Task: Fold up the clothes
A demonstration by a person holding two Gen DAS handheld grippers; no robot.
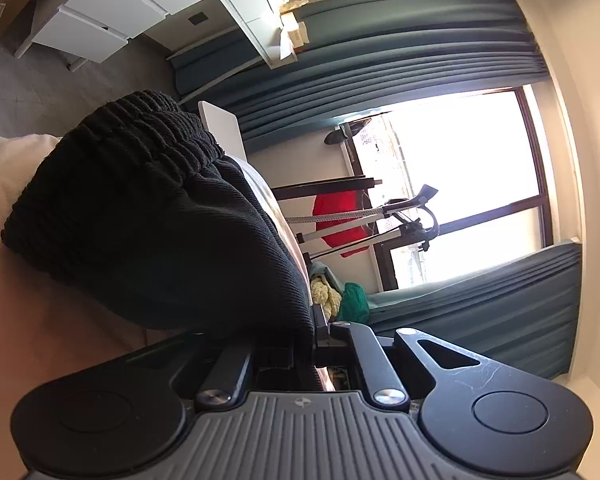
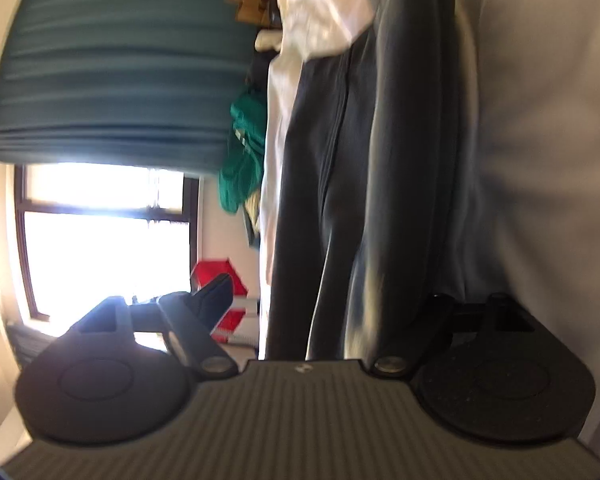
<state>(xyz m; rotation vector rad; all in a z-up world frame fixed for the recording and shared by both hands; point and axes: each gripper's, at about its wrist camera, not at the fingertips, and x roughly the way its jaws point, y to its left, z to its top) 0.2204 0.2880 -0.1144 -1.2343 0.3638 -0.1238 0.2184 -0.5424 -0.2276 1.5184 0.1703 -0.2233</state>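
You won't find any readable text here. The cardboard box (image 1: 4, 4) at the top left of your left wrist view carries a pale label, but it's too small to make out, perhaps a shipping sticker. Each gripper body shows only a small round emblem (image 1: 302, 402), no letters. Your right wrist view is blurred throughout.

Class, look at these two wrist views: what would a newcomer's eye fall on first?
In the left wrist view, the black garment with its ribbed waistband fills the middle, running into the left hand-held gripper. Behind it glares a bright window framed by teal curtains. The right wrist view shows dark trousers lengthwise.
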